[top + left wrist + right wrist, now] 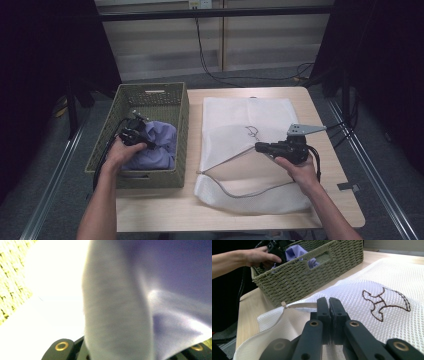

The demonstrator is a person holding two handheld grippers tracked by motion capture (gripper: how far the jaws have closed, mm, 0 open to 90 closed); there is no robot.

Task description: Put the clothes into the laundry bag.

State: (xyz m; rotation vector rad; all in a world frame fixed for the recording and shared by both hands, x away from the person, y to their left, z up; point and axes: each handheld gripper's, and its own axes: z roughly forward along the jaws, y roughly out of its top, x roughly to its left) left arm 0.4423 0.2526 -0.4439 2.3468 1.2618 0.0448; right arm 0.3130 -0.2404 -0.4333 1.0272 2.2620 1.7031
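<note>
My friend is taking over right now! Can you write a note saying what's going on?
Left gripper: shut on the purple cloth, inside the woven basket.
Right gripper: shut on the upper edge of the white mesh bag, holding its mouth open on the table.
Done: cloth grabbed, bag mouth held open.
Left: lift the cloth out of the basket and probably tuck it into the bag.

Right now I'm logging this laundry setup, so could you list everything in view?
Woven basket: one, olive green, table's left side.
Garment: one, lavender, inside the basket, pinched by the left claw.
Mesh laundry bag: one, white with a dark embroidered mark, table's middle, its opening edge lifted.
Table: one, light wood.
Left claw: one, black, shut on the garment.
Right claw: one, black, shut on the bag's opening edge.
</note>
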